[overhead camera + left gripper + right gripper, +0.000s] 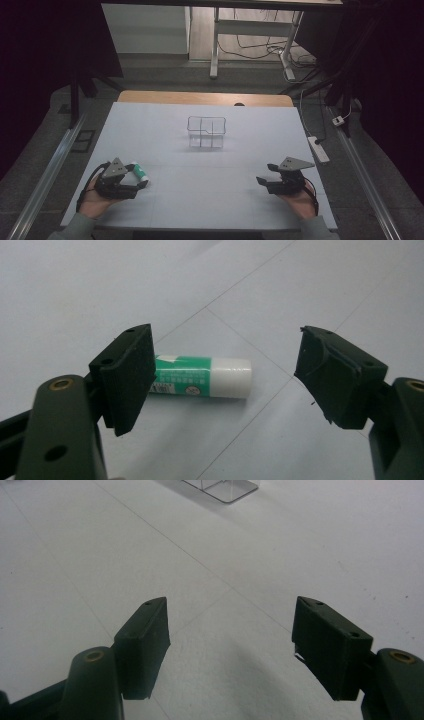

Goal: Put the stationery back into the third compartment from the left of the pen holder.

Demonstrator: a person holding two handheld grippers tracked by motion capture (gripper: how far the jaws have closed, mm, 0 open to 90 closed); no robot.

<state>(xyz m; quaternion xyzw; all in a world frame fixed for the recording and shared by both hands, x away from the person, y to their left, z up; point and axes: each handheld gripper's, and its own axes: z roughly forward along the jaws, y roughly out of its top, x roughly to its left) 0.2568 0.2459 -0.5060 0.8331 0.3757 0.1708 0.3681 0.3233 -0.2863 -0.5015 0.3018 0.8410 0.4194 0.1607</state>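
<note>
A green and white glue stick (202, 377) lies on its side on the white table cover, seen in the high view as the glue stick (139, 171) at the front left. My left gripper (140, 176) stands open right beside it, and in the left gripper view the stick lies just beyond the left gripper (222, 377), partly hidden behind one jaw. My right gripper (266, 176) rests at the front right, open with nothing between its fingers; the right gripper (230, 630) looks along bare table. A clear divided box (206, 131) stands mid-table.
The clear box's corner (222, 489) shows at the top of the right gripper view. A power strip (318, 148) lies off the table's right side. A desk frame and cables stand on the floor beyond the table's far edge (205, 98).
</note>
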